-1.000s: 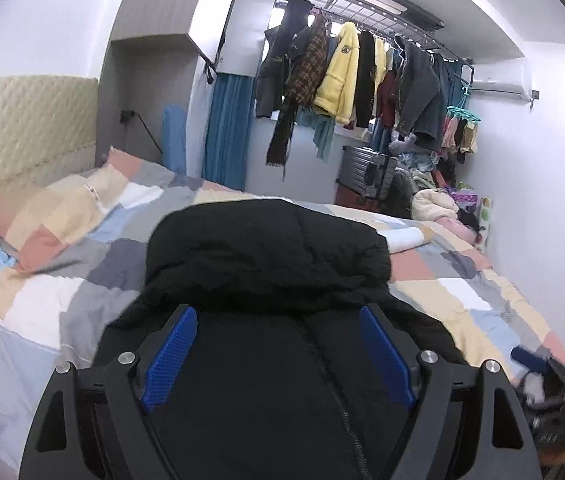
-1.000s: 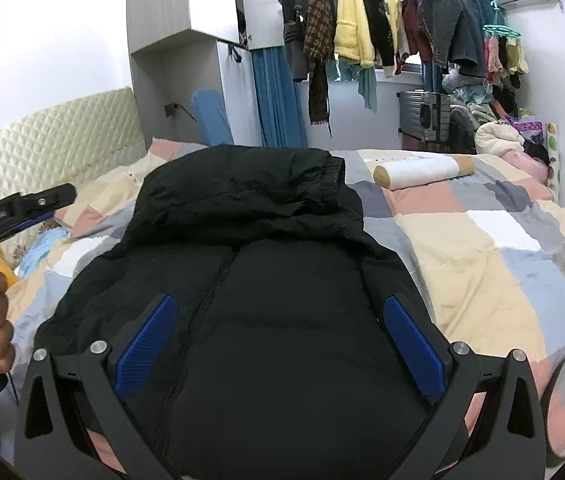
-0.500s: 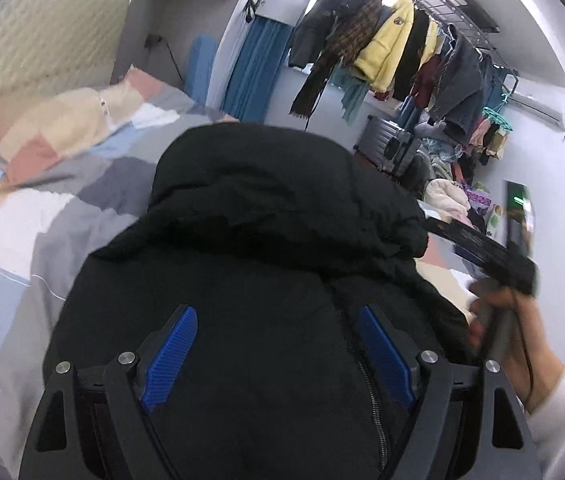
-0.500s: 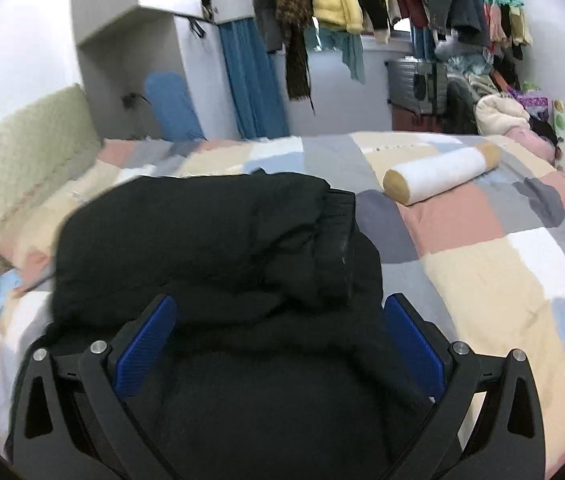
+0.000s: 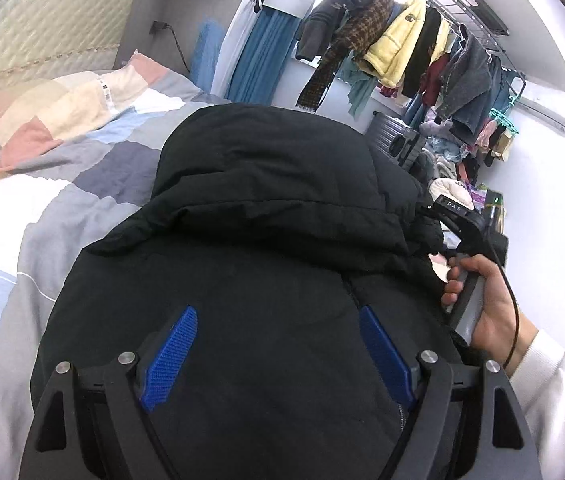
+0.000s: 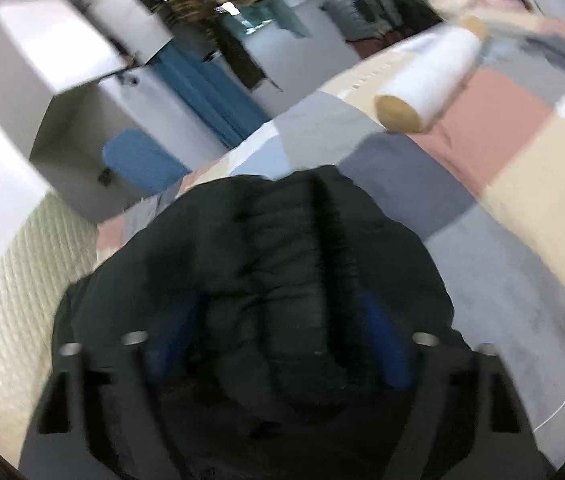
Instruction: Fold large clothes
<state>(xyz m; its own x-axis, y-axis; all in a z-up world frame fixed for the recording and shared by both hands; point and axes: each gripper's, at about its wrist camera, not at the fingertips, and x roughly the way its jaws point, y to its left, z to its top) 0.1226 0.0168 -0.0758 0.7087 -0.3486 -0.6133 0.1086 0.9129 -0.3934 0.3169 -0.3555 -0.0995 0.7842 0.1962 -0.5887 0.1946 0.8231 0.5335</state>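
Black jacket (image 5: 266, 264) is lying on the bed (image 5: 22, 216). Left gripper (image 5: 278, 344) fingers are hovering spread apart over it. Right gripper (image 6: 278, 340) fingers are also spread, view blurred.

Left claw (image 5: 278, 344) spread wide; right claw (image 6: 278, 344) blurred, apart.

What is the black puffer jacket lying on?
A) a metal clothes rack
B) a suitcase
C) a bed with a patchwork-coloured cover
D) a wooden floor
C: the black puffer jacket is spread over the bed's cover of grey, pink, cream and white blocks.
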